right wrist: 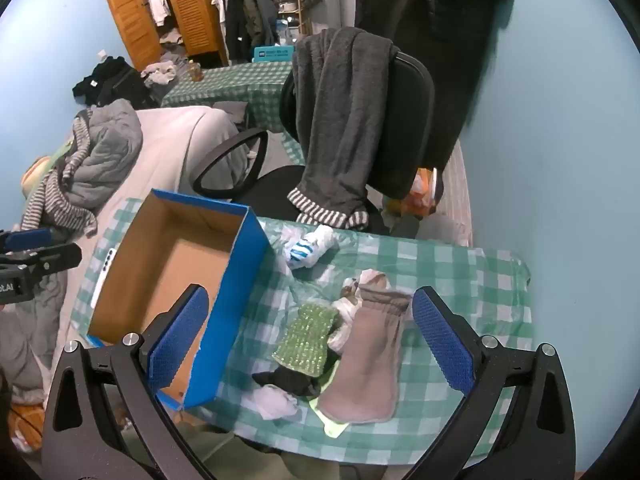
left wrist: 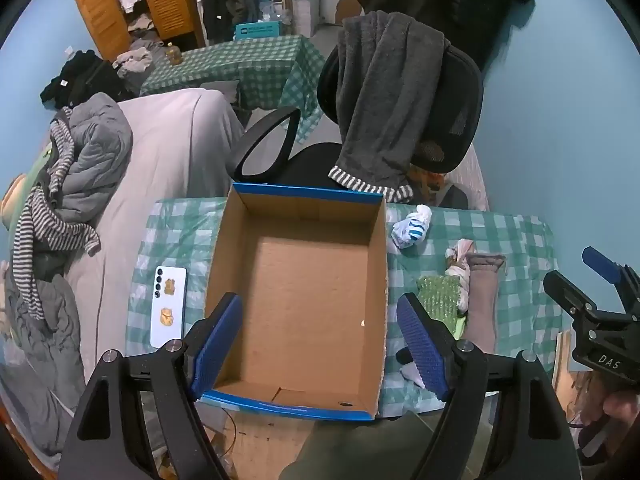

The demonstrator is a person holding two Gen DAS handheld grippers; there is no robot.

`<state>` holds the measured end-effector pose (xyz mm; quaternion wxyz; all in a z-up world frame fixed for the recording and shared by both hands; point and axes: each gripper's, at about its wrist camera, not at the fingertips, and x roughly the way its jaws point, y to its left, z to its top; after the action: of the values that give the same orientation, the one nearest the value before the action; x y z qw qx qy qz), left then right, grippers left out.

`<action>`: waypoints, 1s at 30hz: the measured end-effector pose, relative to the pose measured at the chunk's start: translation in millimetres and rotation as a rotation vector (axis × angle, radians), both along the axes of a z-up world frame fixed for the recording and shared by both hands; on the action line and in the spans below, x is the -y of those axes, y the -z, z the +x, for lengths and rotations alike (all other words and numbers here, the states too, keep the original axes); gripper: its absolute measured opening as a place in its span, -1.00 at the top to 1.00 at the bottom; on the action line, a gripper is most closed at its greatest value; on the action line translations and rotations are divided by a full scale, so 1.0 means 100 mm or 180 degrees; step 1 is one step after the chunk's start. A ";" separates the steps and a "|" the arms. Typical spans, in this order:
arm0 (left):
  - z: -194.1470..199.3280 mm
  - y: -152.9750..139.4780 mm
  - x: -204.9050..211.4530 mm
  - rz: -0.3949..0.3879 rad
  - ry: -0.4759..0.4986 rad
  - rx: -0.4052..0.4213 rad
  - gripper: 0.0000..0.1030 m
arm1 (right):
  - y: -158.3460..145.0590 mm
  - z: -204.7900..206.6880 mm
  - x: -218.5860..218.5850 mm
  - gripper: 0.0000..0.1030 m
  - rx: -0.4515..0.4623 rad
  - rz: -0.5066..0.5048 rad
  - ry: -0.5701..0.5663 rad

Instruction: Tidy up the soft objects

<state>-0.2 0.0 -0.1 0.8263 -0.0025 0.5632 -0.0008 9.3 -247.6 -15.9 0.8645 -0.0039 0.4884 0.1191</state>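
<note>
Left wrist: above the box (left wrist: 304,300), looking steeply down into it, close.
Right wrist: further right, tilted down over the socks (right wrist: 360,344), close.
Shared: box, socks, table (left wrist: 516,248), chair (right wrist: 408,128), room behind.

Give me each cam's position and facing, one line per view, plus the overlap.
Left wrist: on the left gripper, angled down into the empty cardboard box; right gripper at frame's right edge.
Right wrist: on the right gripper, angled down at the sock pile; jaws open.
Shared: box, socks, checkered tablecloth, office chair.
</note>
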 end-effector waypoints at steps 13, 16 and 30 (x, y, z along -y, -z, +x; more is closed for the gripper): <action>-0.04 -0.03 -0.01 -0.0008 -0.0008 0.0060 -0.57 | 0.01 0.03 0.01 -0.97 -0.0025 -0.0017 -0.0013; 0.00 -0.01 0.03 -0.0021 -0.0055 0.0032 -0.57 | 0.05 0.02 0.02 -0.97 -0.0042 -0.0030 -0.0045; 0.02 -0.01 0.09 -0.0003 -0.0036 0.0004 -0.57 | 0.06 0.06 0.08 -0.97 -0.0072 -0.0031 -0.0080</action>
<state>1.3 -8.8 0.7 0.8266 -0.0061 0.5627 0.0036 15.6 -255.1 -21.6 0.8573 -0.0128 0.4986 0.1276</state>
